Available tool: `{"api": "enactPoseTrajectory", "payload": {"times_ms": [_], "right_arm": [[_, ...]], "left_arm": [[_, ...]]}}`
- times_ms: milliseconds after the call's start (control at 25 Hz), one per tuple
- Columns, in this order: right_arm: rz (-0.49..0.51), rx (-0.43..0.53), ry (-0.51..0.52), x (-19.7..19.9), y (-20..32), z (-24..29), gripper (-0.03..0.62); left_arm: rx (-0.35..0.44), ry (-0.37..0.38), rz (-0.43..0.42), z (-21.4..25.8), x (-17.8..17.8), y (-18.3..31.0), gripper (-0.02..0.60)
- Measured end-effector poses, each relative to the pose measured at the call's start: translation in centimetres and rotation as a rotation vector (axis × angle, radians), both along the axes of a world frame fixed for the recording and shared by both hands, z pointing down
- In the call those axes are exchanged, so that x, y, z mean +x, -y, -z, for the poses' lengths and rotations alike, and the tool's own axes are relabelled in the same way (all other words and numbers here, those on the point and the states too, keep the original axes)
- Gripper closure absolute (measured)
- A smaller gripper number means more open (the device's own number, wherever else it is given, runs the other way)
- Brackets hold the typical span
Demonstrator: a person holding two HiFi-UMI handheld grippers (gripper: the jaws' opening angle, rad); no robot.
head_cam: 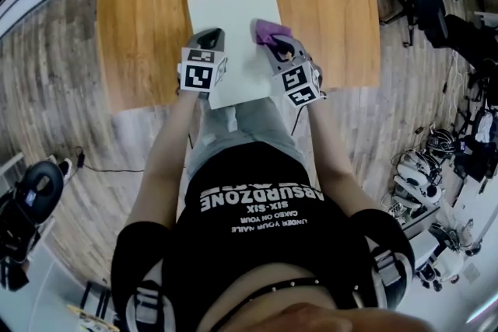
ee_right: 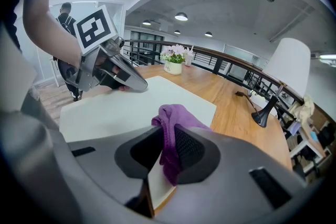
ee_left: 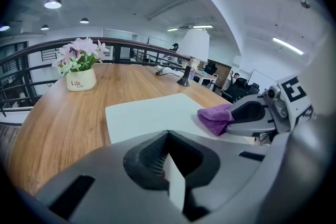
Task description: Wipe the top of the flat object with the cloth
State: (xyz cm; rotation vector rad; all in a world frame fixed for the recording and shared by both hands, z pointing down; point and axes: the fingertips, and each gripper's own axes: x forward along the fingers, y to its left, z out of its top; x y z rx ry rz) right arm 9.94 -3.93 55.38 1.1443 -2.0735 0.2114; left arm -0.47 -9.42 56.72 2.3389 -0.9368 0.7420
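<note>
**Cloth down on the board, most of the wipe to go**

The left claw (head_cam: 208, 39) is clenched on the near edge of the flat white rectangular board (head_cam: 232, 15), which lies on the wooden bench (head_cam: 148, 35). The right claw (head_cam: 274, 47) grasps the purple cloth (head_cam: 270, 31) at the board's right side. I'd say most of the top is left to wipe.

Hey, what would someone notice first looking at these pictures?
A purple cloth pinched in the right gripper, resting on a white flat board on the wooden table. The left gripper clamps the board's near edge; a flower pot stands at the table's far left corner.
</note>
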Motion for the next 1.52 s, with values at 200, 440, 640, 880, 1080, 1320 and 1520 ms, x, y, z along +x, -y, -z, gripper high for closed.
{"api": "enactPoseTrajectory", "payload": {"times_ms": [200,440,640,880,1080,1320,1520], "right_arm": [[-0.006,-0.01,0.003,0.4,-0.3,-0.6,0.519],[-0.008,-0.002,0.0,-0.1,-2.4,0.1,0.519],[-0.022,-0.006,0.01,0.0,-3.6,-0.1,0.519],[-0.033,-0.002,0.022,0.2,-4.9,0.3,0.519],[-0.053,0.001,0.03,0.4,-6.0,0.5,0.519],[-0.072,0.002,0.032,0.4,-7.1,0.4,0.519],[-0.089,0.004,0.035,0.6,-8.5,0.4,0.519]], "left_arm": [[0.014,0.008,0.0,-0.3,0.5,0.7,0.565],[0.036,0.015,-0.001,0.4,0.0,-0.5,0.565],[0.03,0.016,-0.003,0.4,0.0,-0.5,0.565],[0.055,0.033,-0.003,0.6,0.1,-0.7,0.565],[0.044,0.029,0.0,0.7,0.2,-0.9,0.565],[0.045,0.024,0.004,0.3,0.0,-0.7,0.565],[0.05,0.03,0.0,0.1,0.1,-1.0,0.565]]}}
